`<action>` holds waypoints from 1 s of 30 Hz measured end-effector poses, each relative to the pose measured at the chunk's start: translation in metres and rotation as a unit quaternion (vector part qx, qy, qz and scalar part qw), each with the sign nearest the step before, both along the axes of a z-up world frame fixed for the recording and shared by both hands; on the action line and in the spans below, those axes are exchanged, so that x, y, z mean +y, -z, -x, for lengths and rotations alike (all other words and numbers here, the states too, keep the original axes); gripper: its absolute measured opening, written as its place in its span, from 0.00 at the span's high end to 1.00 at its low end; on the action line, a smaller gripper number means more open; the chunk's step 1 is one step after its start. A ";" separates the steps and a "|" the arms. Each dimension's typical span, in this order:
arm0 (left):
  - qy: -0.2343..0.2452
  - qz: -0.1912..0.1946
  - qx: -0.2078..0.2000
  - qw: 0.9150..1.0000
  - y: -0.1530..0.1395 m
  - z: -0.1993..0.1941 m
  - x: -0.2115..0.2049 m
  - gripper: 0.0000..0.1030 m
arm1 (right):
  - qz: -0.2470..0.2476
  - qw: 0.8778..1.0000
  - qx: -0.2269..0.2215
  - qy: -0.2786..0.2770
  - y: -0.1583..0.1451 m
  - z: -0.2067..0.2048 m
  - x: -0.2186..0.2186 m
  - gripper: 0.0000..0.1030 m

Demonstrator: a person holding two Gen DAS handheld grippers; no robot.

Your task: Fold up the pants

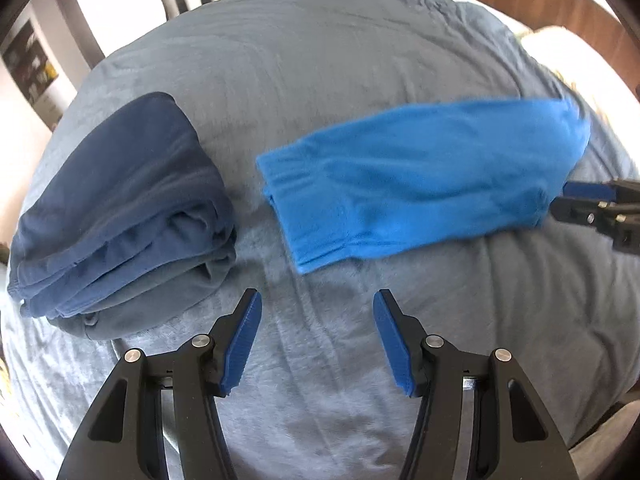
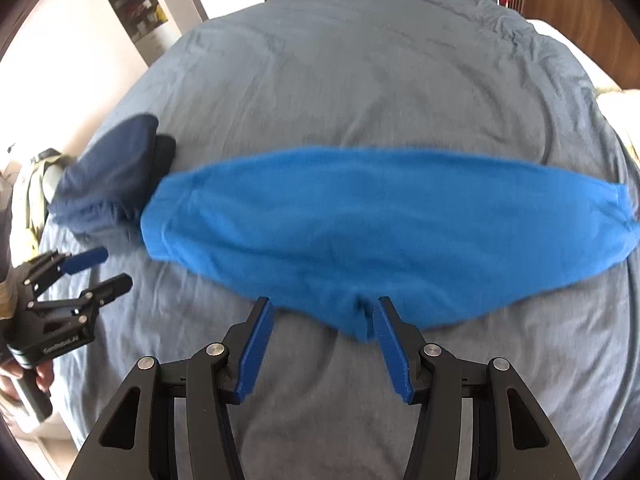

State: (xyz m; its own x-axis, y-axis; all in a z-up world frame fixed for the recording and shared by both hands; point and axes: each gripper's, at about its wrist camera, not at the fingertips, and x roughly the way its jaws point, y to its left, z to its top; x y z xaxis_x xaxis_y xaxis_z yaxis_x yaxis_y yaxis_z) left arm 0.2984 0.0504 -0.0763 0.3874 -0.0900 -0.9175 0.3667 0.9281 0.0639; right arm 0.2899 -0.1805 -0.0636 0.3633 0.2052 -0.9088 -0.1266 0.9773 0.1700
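Bright blue pants (image 1: 420, 184) lie folded lengthwise into a long strip across the grey-blue bed cover (image 1: 320, 60); they also show in the right wrist view (image 2: 360, 224). My left gripper (image 1: 318, 304) is open and empty, hovering over the cover just short of the cuff end. My right gripper (image 2: 324, 308) is open, with its jaws at the near edge of the pants by the crotch fold, holding nothing. The right gripper shows at the right edge of the left wrist view (image 1: 560, 198).
A stack of folded dark navy clothes (image 1: 120, 208) sits on the bed left of the blue pants. A white pillow (image 1: 560, 48) and a wooden headboard (image 1: 540, 0) are at the far right. Hanging clothes line the far side.
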 end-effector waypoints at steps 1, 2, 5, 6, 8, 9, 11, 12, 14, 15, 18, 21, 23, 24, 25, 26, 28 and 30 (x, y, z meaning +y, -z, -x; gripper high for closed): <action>0.004 -0.004 0.002 1.000 0.005 -0.001 0.001 0.45 | -0.002 1.000 0.003 -0.002 0.004 0.001 -0.001 0.49; 0.009 -0.006 0.001 1.000 0.009 -0.003 0.002 0.45 | 0.000 1.000 0.004 -0.002 0.010 0.002 -0.001 0.49; 0.021 -0.012 -0.002 1.000 0.019 -0.008 0.002 0.45 | 0.006 1.000 0.000 0.001 0.021 -0.004 -0.004 0.51; 0.024 -0.013 -0.003 1.000 0.020 -0.009 0.001 0.45 | 0.008 1.000 0.000 0.001 0.026 -0.006 -0.005 0.54; 0.032 -0.014 -0.006 0.999 0.023 -0.012 -0.002 0.45 | -0.002 1.000 0.017 0.002 0.034 -0.010 -0.007 0.64; 0.035 -0.012 -0.008 0.999 0.023 -0.012 -0.002 0.45 | -0.014 1.000 0.027 0.006 0.038 -0.011 -0.009 0.64; 0.044 -0.011 -0.011 0.999 0.025 -0.016 -0.003 0.45 | -0.024 0.999 0.034 0.012 0.044 -0.008 -0.011 0.64; 0.050 -0.012 -0.011 0.999 0.026 -0.018 -0.004 0.45 | -0.022 0.999 0.033 0.012 0.045 -0.008 -0.011 0.64; 0.052 -0.006 -0.008 0.999 0.028 -0.022 -0.003 0.45 | -0.019 0.999 0.030 0.015 0.047 -0.010 -0.011 0.64; 0.052 0.004 -0.004 0.999 0.028 -0.025 -0.001 0.45 | -0.015 0.999 0.029 0.020 0.048 -0.013 -0.012 0.64; 0.053 0.022 0.001 0.998 0.027 -0.033 0.000 0.45 | -0.008 0.999 0.035 0.017 0.055 -0.022 -0.011 0.64; 0.065 0.061 0.021 0.996 0.027 -0.037 -0.001 0.45 | -0.005 1.000 0.029 0.005 0.054 -0.020 -0.008 0.75; 0.072 0.074 0.032 0.994 0.029 -0.038 -0.003 0.45 | -0.009 0.999 0.033 0.002 0.052 -0.015 -0.008 0.81; 0.074 0.073 0.034 0.994 0.030 -0.040 -0.003 0.45 | -0.012 0.999 0.034 0.003 0.049 -0.010 -0.008 0.84; 0.079 0.071 0.032 0.994 0.030 -0.041 -0.004 0.45 | -0.014 0.999 0.036 0.005 0.046 -0.005 -0.007 0.89; 0.083 0.070 0.032 0.994 0.031 -0.042 -0.004 0.45 | -0.016 0.999 0.038 0.007 0.043 0.000 -0.007 0.89; 0.095 0.071 0.034 0.992 0.032 -0.042 -0.006 0.45 | -0.010 0.999 0.037 0.011 0.039 0.009 -0.006 0.89; 0.102 0.069 0.036 0.992 0.033 -0.044 -0.007 0.46 | -0.004 0.999 0.032 0.008 0.036 0.015 -0.003 0.90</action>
State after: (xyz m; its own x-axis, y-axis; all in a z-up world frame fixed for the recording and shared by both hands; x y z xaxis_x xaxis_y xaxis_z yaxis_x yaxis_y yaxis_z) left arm 0.3423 0.0430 -0.1095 0.2819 -0.2871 -0.9155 0.5465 0.8323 -0.0927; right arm 0.2749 -0.1838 -0.1001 0.3082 0.2073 -0.9284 -0.0992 0.9777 0.1854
